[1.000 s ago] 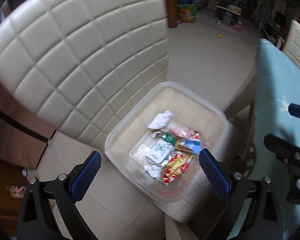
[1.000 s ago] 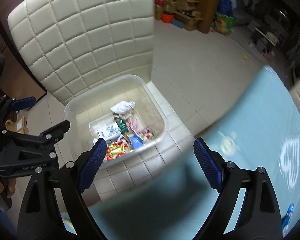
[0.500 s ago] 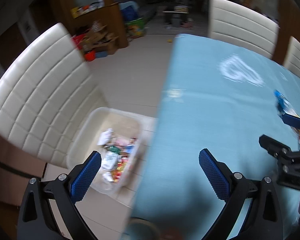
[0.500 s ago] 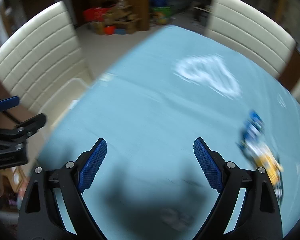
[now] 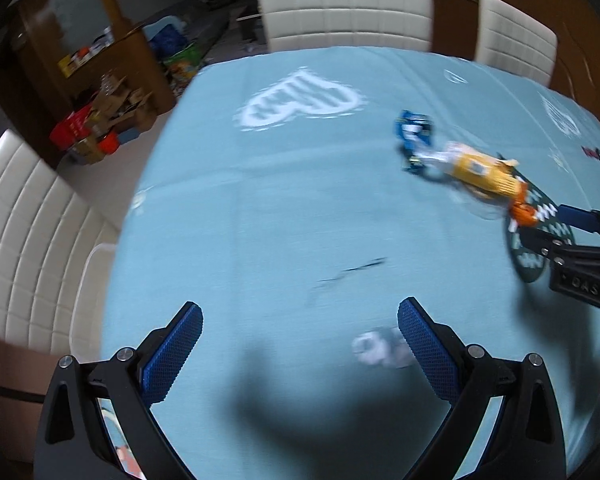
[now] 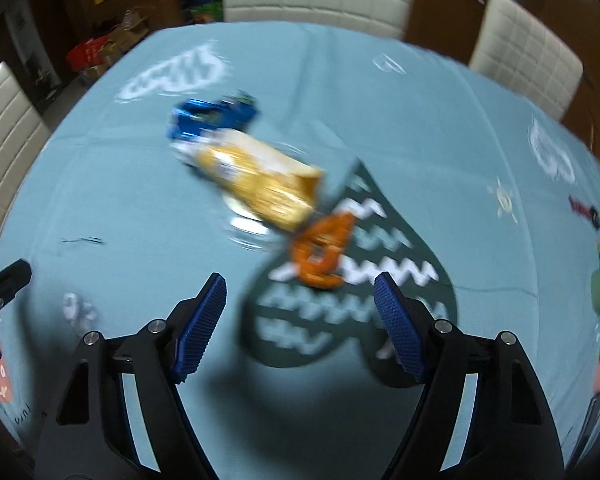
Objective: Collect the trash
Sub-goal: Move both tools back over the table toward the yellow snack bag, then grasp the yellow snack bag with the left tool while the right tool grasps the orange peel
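Trash lies on the pale blue cloth-covered desk (image 6: 440, 128): a yellow snack bag (image 6: 260, 184) at the centre, a crumpled blue wrapper (image 6: 212, 118) touching its far-left end, an orange wrapper (image 6: 324, 252) at its near-right end, and what looks like a small white scrap (image 5: 374, 348) near left. The right tool (image 6: 300, 308) is closing on nothing; the left tool (image 5: 300, 340) stands apart, empty.
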`<state>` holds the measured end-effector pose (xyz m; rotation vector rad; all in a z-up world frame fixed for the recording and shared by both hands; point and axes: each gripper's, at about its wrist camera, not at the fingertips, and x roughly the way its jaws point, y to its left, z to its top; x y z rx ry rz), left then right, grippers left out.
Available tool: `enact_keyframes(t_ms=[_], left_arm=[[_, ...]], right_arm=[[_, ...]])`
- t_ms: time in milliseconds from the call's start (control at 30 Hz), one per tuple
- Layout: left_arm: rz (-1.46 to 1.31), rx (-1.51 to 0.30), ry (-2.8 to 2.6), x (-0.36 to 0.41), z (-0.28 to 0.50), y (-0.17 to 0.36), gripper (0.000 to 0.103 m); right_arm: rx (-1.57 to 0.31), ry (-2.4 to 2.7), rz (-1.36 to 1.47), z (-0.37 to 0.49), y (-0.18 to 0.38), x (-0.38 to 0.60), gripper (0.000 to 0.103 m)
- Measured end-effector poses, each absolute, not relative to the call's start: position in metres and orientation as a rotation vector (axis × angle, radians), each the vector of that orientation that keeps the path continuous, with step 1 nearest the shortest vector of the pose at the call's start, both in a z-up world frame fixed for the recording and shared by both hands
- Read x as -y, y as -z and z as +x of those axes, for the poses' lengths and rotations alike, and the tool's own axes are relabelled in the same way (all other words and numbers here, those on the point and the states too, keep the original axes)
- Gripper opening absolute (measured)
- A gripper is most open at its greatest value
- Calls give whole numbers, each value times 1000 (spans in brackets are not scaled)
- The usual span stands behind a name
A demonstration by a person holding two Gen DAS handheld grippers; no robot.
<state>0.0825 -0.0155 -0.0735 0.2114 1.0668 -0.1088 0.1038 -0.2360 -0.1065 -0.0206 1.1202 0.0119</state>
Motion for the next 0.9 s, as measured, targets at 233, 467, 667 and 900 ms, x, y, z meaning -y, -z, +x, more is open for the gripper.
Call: enact_keyframes(t_ms=[233, 467, 667, 900], left_arm=[[255, -1077, 125, 51, 90, 76, 96], [265, -1092, 144, 73, 109, 83, 96], [281, -1084, 238, 112, 132, 85, 96], [314, -1086, 365, 168, 160, 84, 96]], right_arm=[[-1145, -53, 20, 119, 124, 255, 68], [-1113, -78, -36, 120, 122, 252, 36], [-1082, -51, -10, 111, 116, 275, 28], [-1081, 1, 64, 101, 116, 307, 28]])
